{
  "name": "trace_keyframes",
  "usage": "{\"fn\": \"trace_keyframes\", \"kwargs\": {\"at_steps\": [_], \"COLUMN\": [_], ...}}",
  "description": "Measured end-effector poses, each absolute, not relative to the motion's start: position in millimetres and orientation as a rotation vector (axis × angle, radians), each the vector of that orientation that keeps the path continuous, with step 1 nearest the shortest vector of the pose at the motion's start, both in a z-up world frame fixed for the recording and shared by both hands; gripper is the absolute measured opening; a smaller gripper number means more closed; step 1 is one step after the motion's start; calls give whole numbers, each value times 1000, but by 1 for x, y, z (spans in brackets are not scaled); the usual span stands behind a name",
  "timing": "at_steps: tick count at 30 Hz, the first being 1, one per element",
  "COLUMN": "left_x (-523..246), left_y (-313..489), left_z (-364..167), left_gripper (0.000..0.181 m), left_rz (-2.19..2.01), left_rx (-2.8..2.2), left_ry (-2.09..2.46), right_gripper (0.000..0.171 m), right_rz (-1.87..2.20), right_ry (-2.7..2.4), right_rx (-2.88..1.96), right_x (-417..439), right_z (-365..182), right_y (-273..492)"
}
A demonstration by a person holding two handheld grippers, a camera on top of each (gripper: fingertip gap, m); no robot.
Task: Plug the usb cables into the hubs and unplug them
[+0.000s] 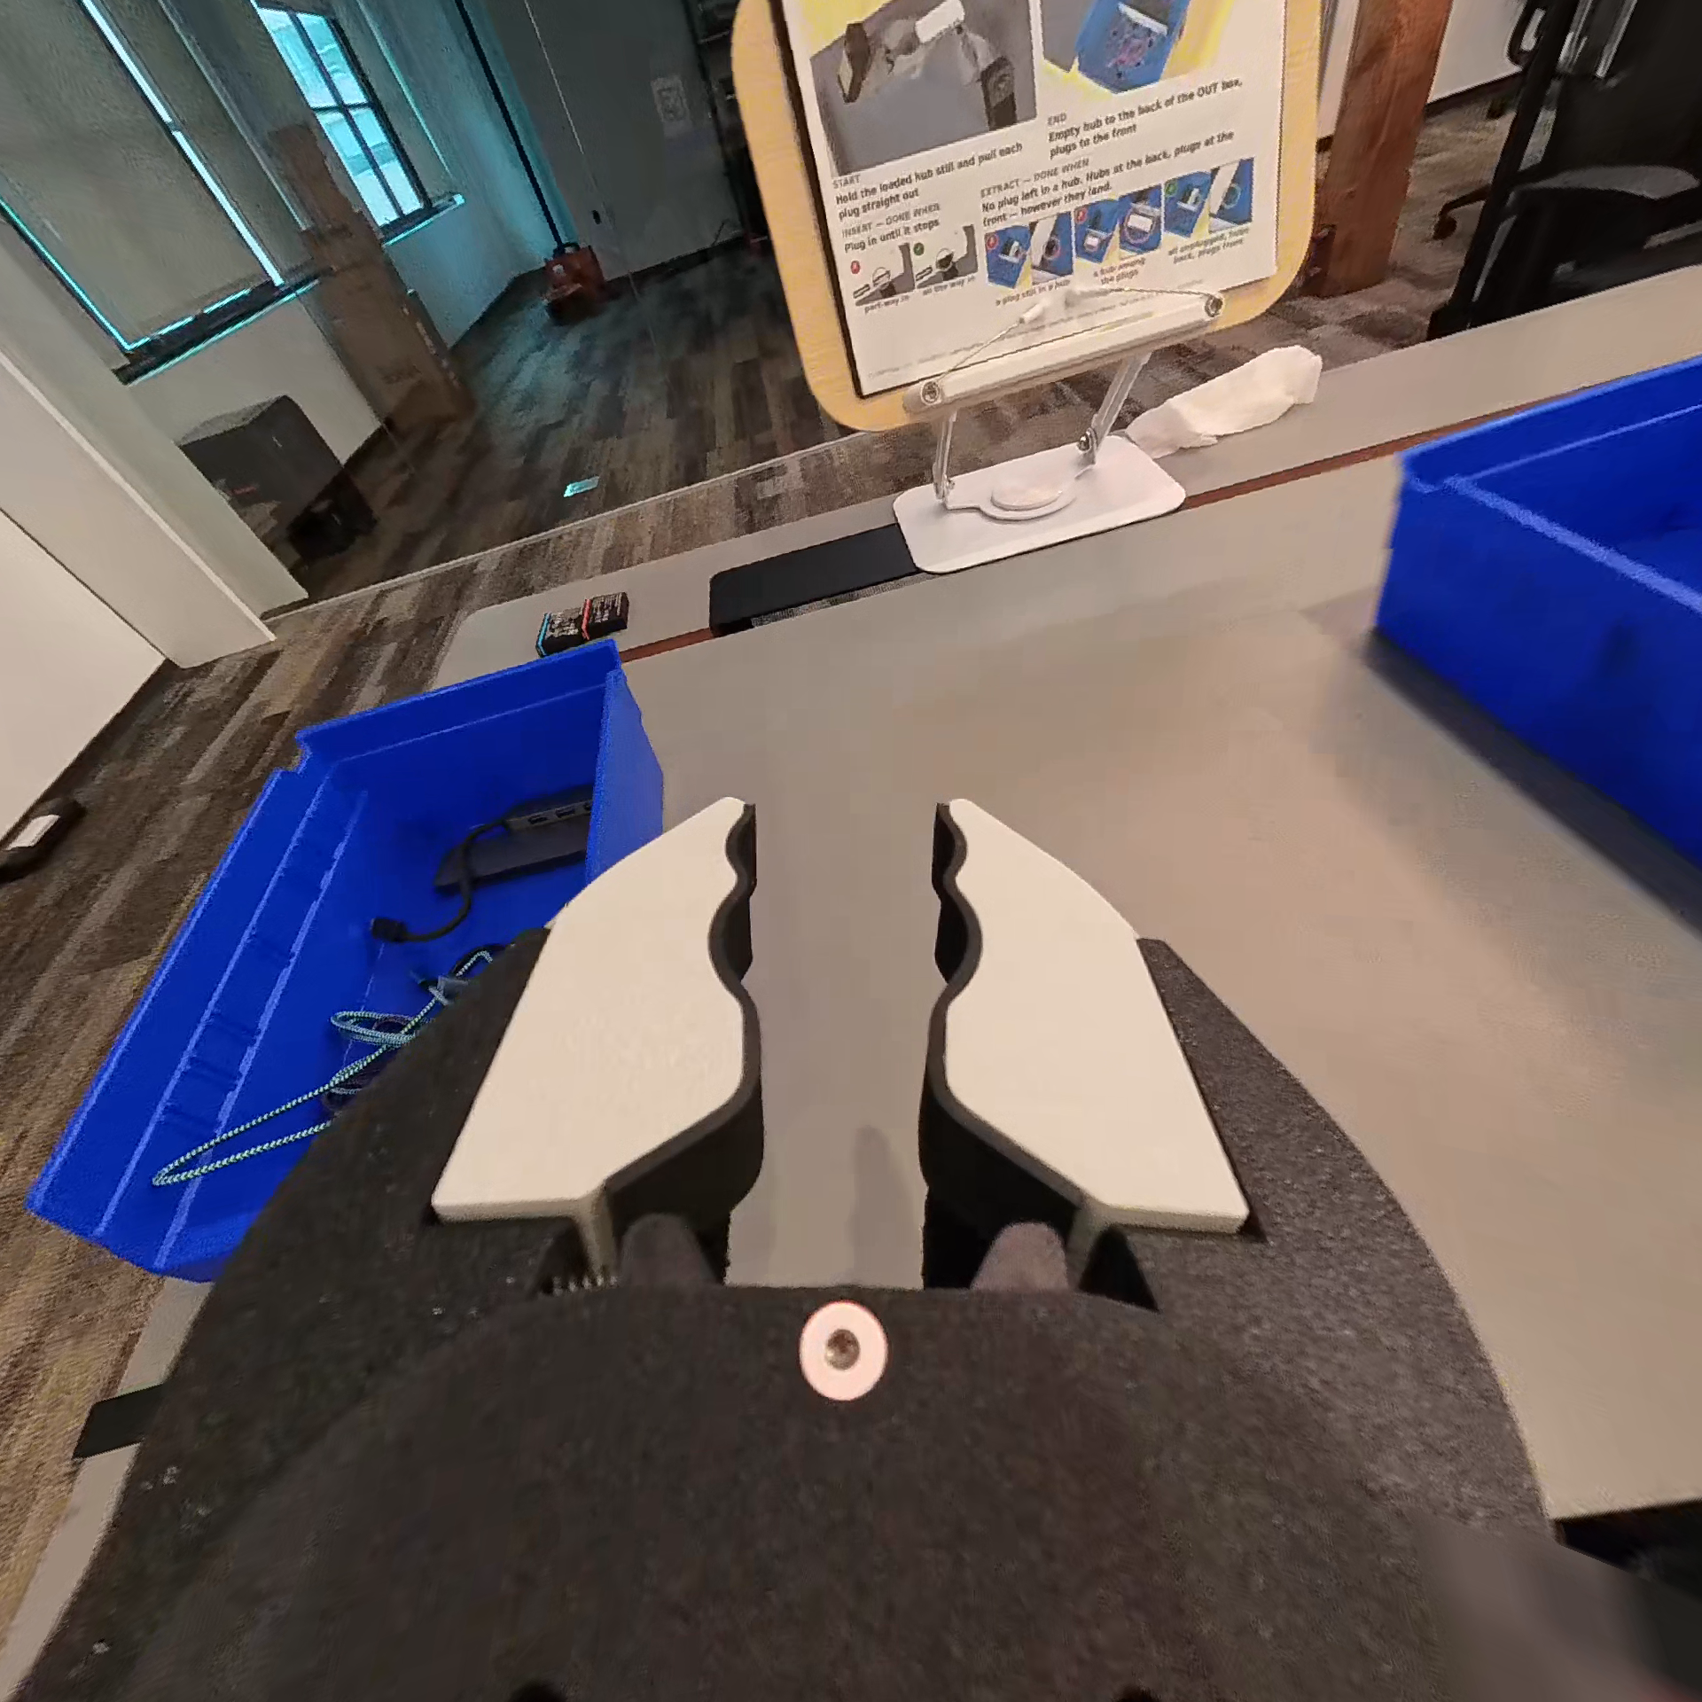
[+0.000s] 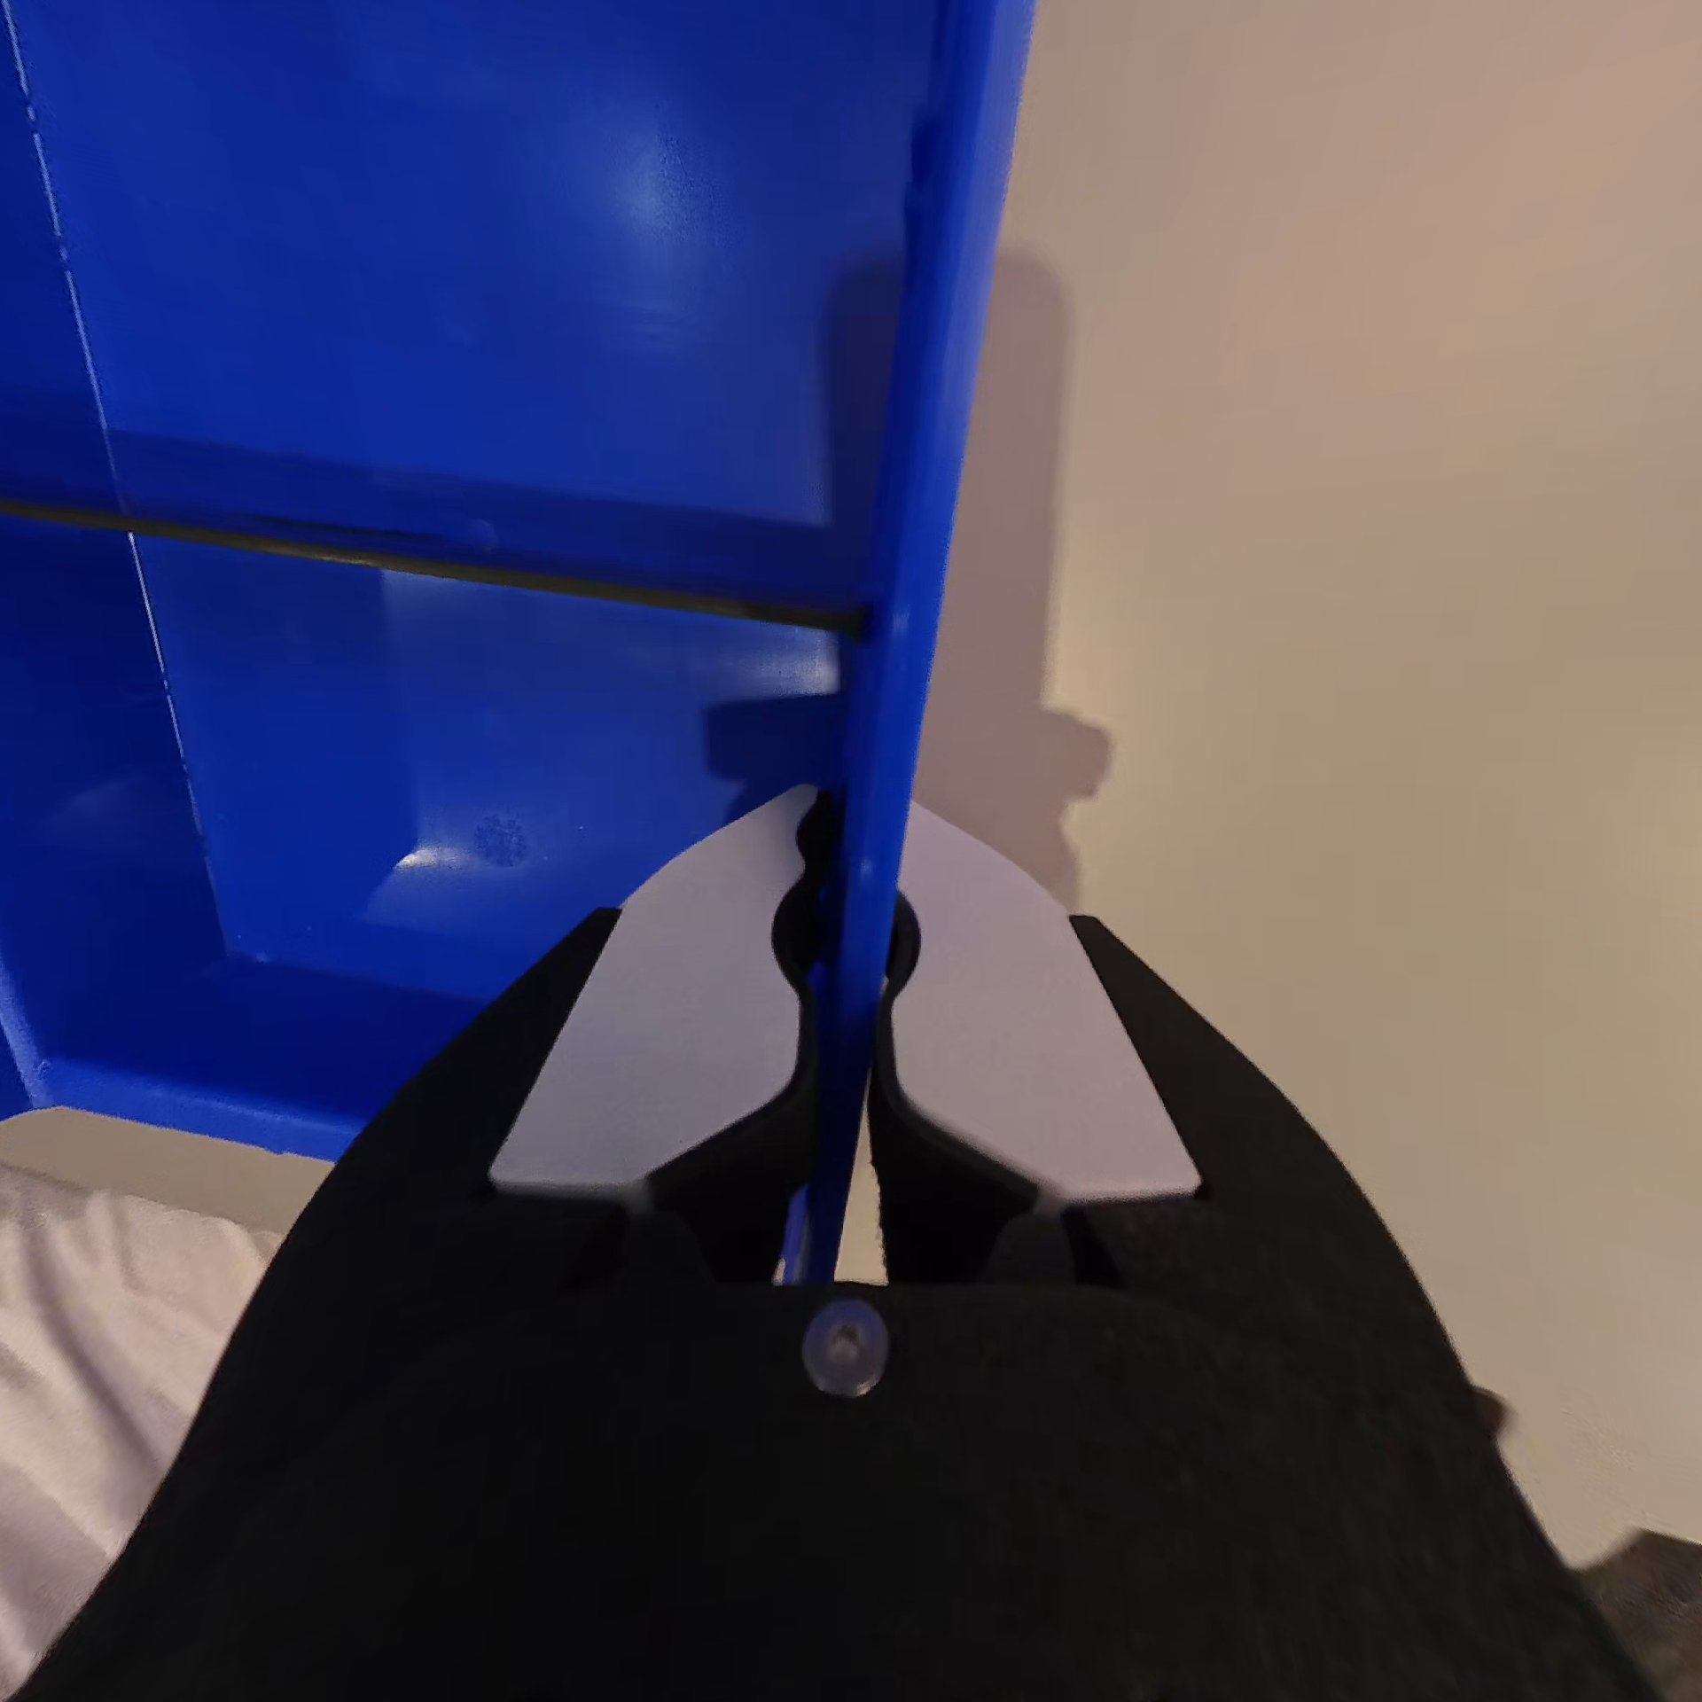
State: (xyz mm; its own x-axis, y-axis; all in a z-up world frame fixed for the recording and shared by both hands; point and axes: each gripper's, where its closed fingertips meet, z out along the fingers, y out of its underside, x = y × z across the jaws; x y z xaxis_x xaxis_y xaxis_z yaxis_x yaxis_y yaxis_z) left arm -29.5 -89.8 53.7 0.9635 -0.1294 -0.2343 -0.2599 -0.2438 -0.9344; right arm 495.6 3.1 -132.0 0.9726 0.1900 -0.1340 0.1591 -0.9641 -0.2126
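Note:
In the left wrist view, my left gripper (image 1: pixel 843 820) is open and empty above the grey table (image 1: pixel 1059 737). To its left, a blue bin (image 1: pixel 460 737) holds a dark grey USB hub (image 1: pixel 543 833) with a black cable (image 1: pixel 433 926) and a braided blue-white cable (image 1: pixel 276 1119). A second blue bin (image 1: pixel 1547 571) stands at the right. In the right wrist view, my right gripper (image 2: pixel 852 829) is shut on the side wall of a blue bin (image 2: pixel 884 691). That bin's inside (image 2: pixel 460 322) shows no hub or cable; a black divider line (image 2: pixel 460 557) crosses it.
An instruction sheet on a wooden board with a white stand (image 1: pixel 1031 230) stands at the table's far edge. A white cloth (image 1: pixel 1225 405) lies behind it. Two small dark boxes (image 1: pixel 585 617) and a black pad (image 1: pixel 810 580) sit near the far edge. White cloth (image 2: pixel 110 1335) shows at lower left. Across from one pair of fingers to the other is roughly 55 cm.

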Motion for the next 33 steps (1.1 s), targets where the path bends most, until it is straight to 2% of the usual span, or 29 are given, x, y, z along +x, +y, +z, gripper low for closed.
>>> {"fn": "trace_keyframes", "kwargs": {"at_steps": [6, 11, 18, 20, 23, 26, 30, 33], "left_x": [-20, -16, -2, 0, -4, -18, -41, -51], "left_y": [-82, -68, -55, -53, -51, -52, -43, -24], "left_z": [58, 49, 38, 32, 22, 22, 65, 109], "left_gripper": [34, 35, 36, 39, 44, 46, 54, 70], "left_rz": [121, 154, 184, 181, 157, 142, 131, 148], "left_rx": [-1801, -1846, -1890, -1912, -1956, -1982, -1944, -1899], "left_ry": [258, 234, 252, 259, 249, 206, 161, 149], "right_gripper": [5, 5, 7, 14, 36, 44, 58, 66], "right_rz": [236, 214, 174, 134, 138, 37, -58, 22], "right_ry": [-163, -7, -26, -41, 29, 69, 75, 29], "right_rx": [-2955, -2949, -2932, -2874, -2722, -2598, -2391, -2228], "right_x": [625, 695, 723, 724, 723, 729, 703, 641], "right_z": [-133, -134, -133, -128, -106, -69, 6, 62], "right_y": [-17, -28, -30, -24, -13, -14, -10, 1]}}
